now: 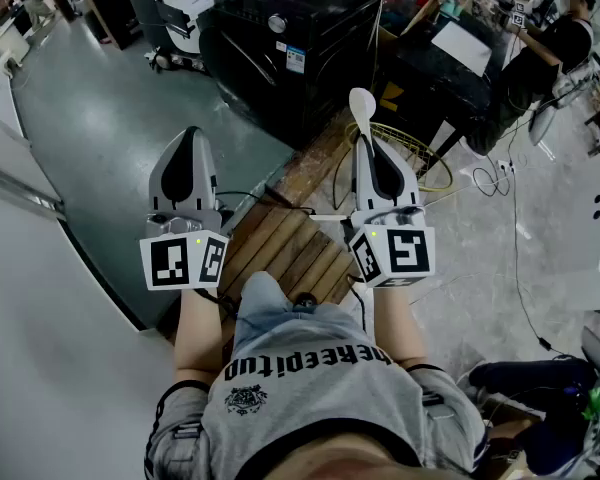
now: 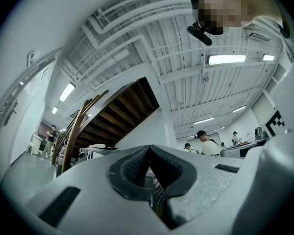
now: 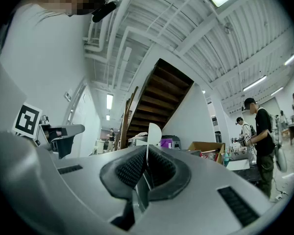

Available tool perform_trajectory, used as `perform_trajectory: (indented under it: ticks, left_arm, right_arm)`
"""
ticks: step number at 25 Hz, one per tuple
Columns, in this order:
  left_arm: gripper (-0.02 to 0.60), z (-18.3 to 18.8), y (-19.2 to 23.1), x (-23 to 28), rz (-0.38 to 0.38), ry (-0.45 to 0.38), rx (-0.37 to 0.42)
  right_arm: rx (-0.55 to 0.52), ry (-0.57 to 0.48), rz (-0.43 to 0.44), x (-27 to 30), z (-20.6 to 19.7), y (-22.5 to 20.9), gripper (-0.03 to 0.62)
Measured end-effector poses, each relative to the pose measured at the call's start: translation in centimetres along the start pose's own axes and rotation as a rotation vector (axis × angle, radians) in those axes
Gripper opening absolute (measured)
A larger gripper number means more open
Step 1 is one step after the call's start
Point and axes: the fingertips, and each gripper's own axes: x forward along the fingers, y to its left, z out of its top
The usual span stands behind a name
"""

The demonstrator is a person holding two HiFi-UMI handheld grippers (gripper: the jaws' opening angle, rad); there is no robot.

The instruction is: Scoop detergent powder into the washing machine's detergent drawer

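Grey floor [image 1: 90, 118]; dark wooden staircase [image 3: 161, 94]; white ribbed ceiling [image 2: 152, 43], strip lights [image 2: 227, 59]; cluttered desk [image 1: 450, 53], perhaps workbench.

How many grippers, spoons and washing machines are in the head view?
2 grippers: left gripper, right gripper
1 white spoon
1 black washing machine
Total: 4

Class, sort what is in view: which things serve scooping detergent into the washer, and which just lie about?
For the job: white spoon in the right gripper; black washing machine.
Lying about: cardboard box; yellow cable; wooden slatted bench.
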Motion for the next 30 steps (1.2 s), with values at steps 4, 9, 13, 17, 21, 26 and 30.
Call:
perform_trajectory:
  ticks: [4,9,13,17,21,26,30]
  left_arm:
    - [0.005,0.1,-0.2,0.1,-0.002,-0.005,-0.001]
    - [0.005,0.2,-0.5,-0.3,-0.006,-0.012,0.001]
    - [0.005,0.2,-0.7,-0.4,-0.01,-0.013,0.003]
    - [0.005,0.4,-1.1,-0.2,-0.013,-0.02,0.009]
    - [0.005,0.3,-1.5,-0.3,-0.01,-0.014,0.01]
    - [0.005,-0.4,-0.7,0.2,0.003,-0.006,0.01]
    - [0.005,-1.1,0.7,2.2,0.012,0.004,0.009]
  right_arm:
    - [-0.001,-0.004,-0.001,-0.1,0.1,-0.1,0.008]
    - [-0.007,-0.006,0.002,-0.5,0.0,0.2,0.008]
    - [-0.006,-0.006,0.001,-0.6,-0.1,0.2,0.008]
    - [0.004,-0.017,-0.008,-0.7,0.0,-0.2,0.008]
    - [0.031,-0.02,0.02,-0.7,0.2,-0.5,0.008]
    - [0.038,-0.021,0.032,0.6,-0.2,-0.3,0.008]
    - [0.047,-0.001,0.036,3.3,-0.9,-0.6,0.008]
